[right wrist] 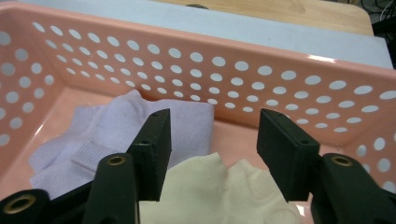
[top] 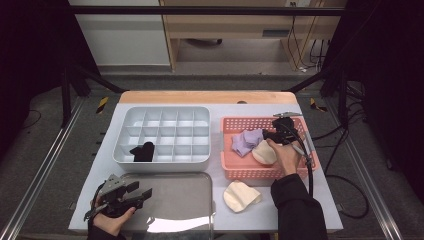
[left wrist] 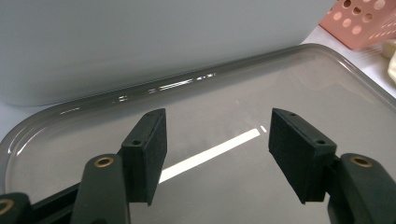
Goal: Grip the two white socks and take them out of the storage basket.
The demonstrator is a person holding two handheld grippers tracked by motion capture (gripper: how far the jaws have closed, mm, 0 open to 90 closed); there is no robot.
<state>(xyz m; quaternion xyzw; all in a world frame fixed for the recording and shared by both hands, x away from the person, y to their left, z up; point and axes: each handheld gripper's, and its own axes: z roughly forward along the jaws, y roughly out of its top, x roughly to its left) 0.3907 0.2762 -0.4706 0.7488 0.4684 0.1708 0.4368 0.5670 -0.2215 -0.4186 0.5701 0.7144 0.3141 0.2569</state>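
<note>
The right gripper (top: pixel 276 134) hung inside the pink basket (top: pixel 235 171), which sat at about three o'clock on the table (top: pixel 100 165). Its jaws stood apart with nothing between them, poised just above a cream sock (right wrist: pixel 219 191), with a lilac sock (right wrist: pixel 112 135) lying to that sock's ten o'clock and touching it. In the right gripper view the basket's holed wall (right wrist: pixel 280 88) rose at twelve o'clock beyond the jaws.

The left gripper (top: pixel 137 192) lay at about seven o'clock on the table, held by a hand (top: pixel 112 220) over the metal tray (top: pixel 195 200). Its jaws were spread wide and empty; in the left gripper view they hovered over the tray's bare shiny bottom (left wrist: pixel 224 116).

A white divided box (top: pixel 165 162) sat at about eleven o'clock, just beyond the tray, and a black sock (top: pixel 143 151) filled one compartment in its near row. A second cream sock (top: pixel 241 196) lay on the table at five o'clock, between tray and basket, just in front of the basket's near wall.
</note>
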